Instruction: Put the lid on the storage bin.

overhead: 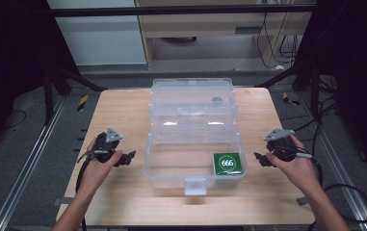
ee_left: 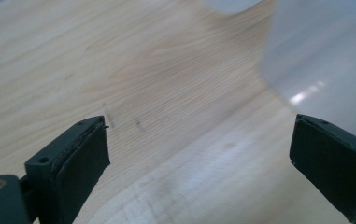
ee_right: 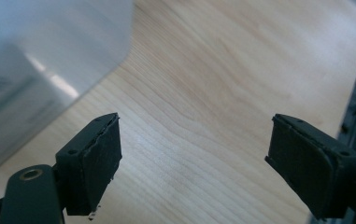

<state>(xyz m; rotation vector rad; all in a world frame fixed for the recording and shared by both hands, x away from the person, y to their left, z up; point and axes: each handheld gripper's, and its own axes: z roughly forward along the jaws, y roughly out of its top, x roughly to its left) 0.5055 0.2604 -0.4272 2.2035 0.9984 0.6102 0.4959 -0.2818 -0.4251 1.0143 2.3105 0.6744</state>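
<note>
Both tongs hover low over the bench [overhead: 123, 202], one on each side of the clear box [overhead: 194, 144], and neither holds anything: the left tongs [overhead: 131, 156] sit just left of the box's near tray, the right tongs [overhead: 258, 157] just right of it, each with jaws spread wide over bare wood in its own gripper view. The box stands mid-bench with its lid [overhead: 192, 98] thrown back to the far side. This looks like the pause before a two-sided move on the box; next, each would have to close in on a side wall. Count: one box, one green packet [overhead: 228, 163] in its near right corner, one front latch [overhead: 195, 186], two tongs.
</note>
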